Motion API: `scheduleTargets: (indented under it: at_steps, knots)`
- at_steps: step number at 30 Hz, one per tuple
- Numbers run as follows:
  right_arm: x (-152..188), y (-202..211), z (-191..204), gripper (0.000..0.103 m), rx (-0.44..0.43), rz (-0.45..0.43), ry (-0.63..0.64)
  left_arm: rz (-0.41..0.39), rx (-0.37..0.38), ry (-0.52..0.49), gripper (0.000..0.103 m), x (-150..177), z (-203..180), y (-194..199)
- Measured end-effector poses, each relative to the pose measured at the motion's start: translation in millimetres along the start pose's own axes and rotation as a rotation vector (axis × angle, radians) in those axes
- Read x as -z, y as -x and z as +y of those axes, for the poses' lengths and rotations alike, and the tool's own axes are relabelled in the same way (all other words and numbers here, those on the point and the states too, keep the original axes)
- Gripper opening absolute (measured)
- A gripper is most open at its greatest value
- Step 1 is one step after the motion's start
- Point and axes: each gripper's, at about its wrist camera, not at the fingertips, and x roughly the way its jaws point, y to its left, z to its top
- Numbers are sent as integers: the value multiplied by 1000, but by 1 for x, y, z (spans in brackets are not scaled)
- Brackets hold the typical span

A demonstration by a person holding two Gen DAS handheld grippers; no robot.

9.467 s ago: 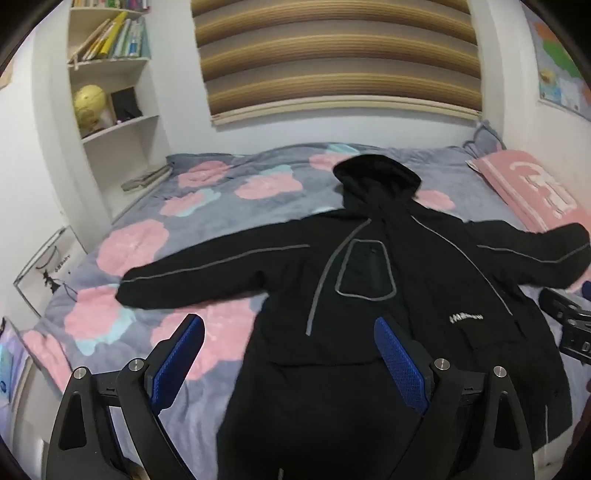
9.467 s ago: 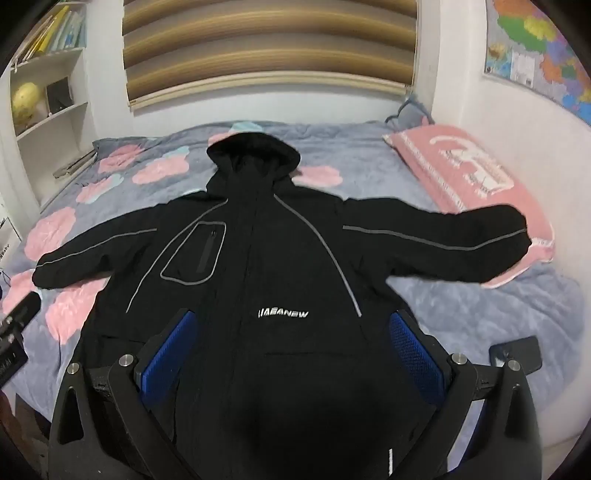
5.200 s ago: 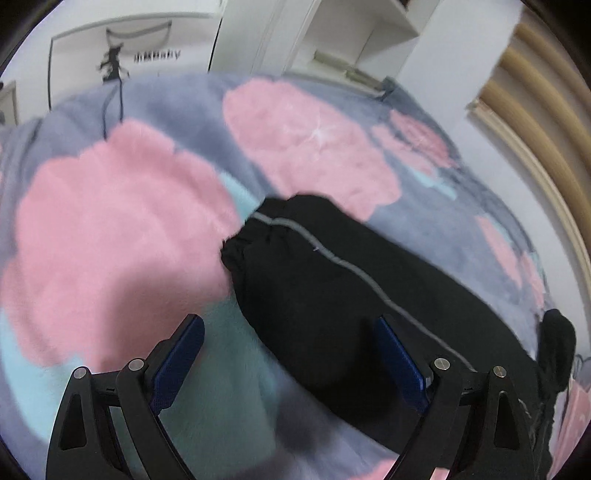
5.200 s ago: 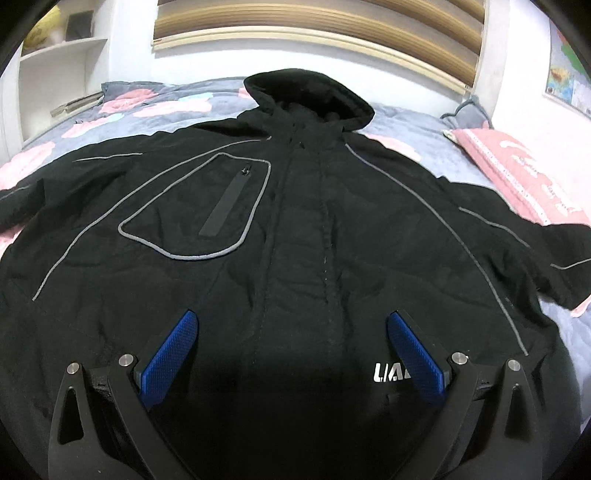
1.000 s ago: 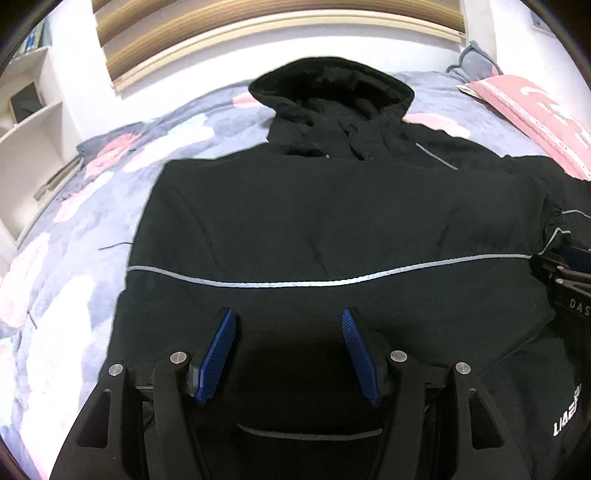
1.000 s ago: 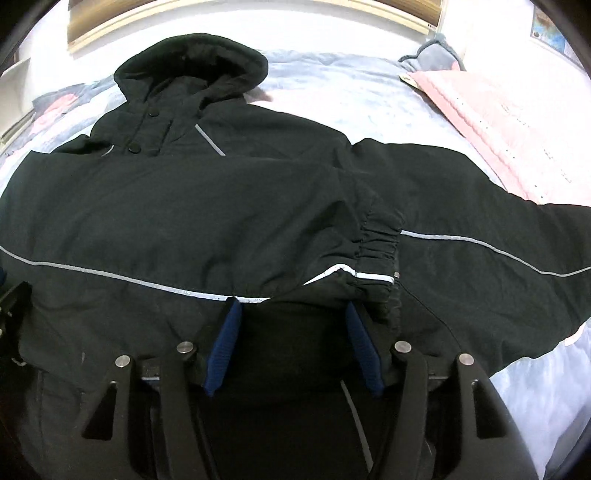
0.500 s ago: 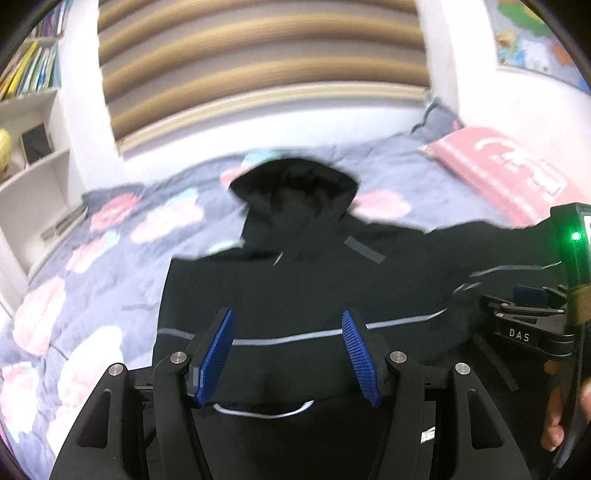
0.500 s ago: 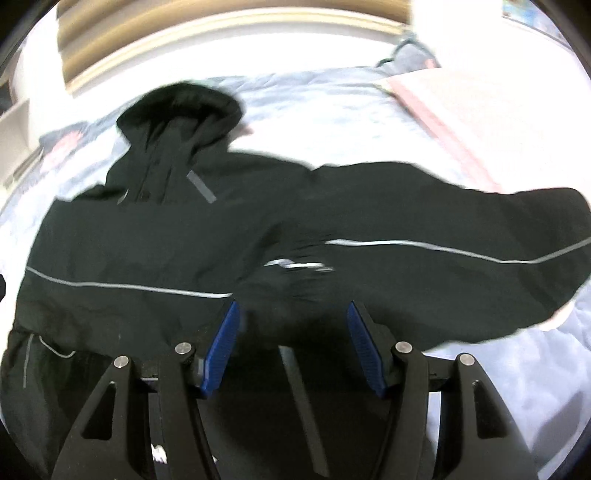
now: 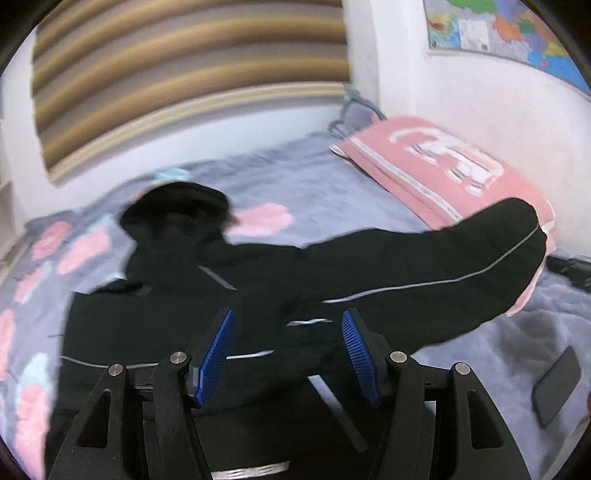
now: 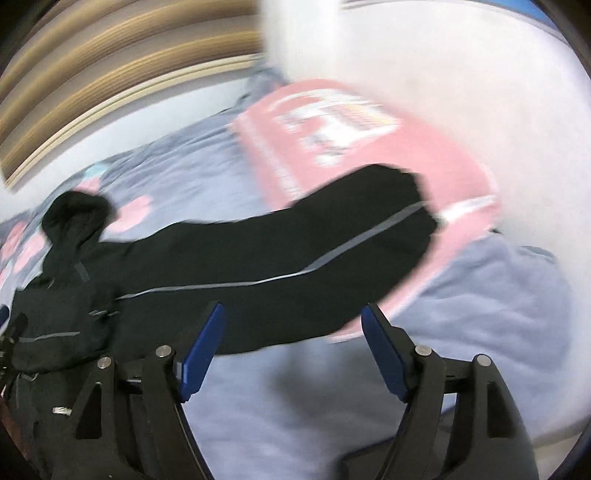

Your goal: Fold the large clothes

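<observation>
A black hooded jacket (image 9: 192,295) lies face up on the bed, with one sleeve folded across its chest. Its other sleeve (image 9: 443,273) stretches out to the right, the cuff resting on a pink pillow (image 9: 443,162). My left gripper (image 9: 286,354) hovers open above the jacket's middle with nothing between its blue pads. In the blurred right wrist view, my right gripper (image 10: 291,354) hangs over the near edge of the outstretched sleeve (image 10: 295,251). Its jaws are opening, with nothing gripped between them.
The bed has a grey-blue quilt (image 9: 314,184) with pink flowers. A dark phone (image 9: 556,386) lies on the quilt at the right, below the sleeve. A striped blind (image 9: 184,55) and white walls stand behind the bed; a map (image 9: 517,29) hangs at the upper right.
Both grippers have pulled back and up from the jacket's chest and swung right toward the outstretched sleeve. The right jaws stand wider than before. The left jaws are unchanged.
</observation>
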Motion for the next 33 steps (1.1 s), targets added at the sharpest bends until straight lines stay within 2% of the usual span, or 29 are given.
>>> scheduleTargets:
  at_steps: [3,6,13,16,17,18,19,21,22,23,25,28,31,33]
  knots:
    - [-11,-6,-50,79,18,-16,-55,28,18,19,62,-4,-25,-29]
    - [-25,-21,-81,79,22,-14,-74,56,23,22,62,-5,-47,-51]
    - [-49,-99,-106,79,-10,55,-138,114,29,-14,62,2,-80,-88]
    - [-50,-137,-112,79,-78,117,-217,117,11,-31,62,4,-82,-98]
    - [-50,-145,-113,77,-107,129,-228,125,4,-32,62,5,-83,-104]
    - [-50,-149,-111,68,-145,131,-229,130,5,-30,62,5,-81,-107]
    - [-50,-149,-108,48,-154,130,-221,135,8,-28,62,4,-80,-110]
    - [-51,-130,-99,41,-112,60,-180,139,16,-26,62,4,-78,-115]
    - [-51,-117,-98,31,-136,15,-174,136,30,-25,62,4,-77,-117]
    - [-52,-105,-97,26,-157,-22,-172,136,45,-19,62,4,-75,-119]
    - [-53,-84,-99,26,-147,-84,-173,163,75,-4,62,5,-74,-128]
    - [-55,-94,-99,26,-121,-40,-161,339,115,-6,62,13,-77,-169]
    - [-51,-124,-95,26,-88,70,-164,350,112,-53,62,12,-82,-176]
    - [-48,-129,-92,26,-73,79,-156,336,173,-45,62,8,-74,-163]
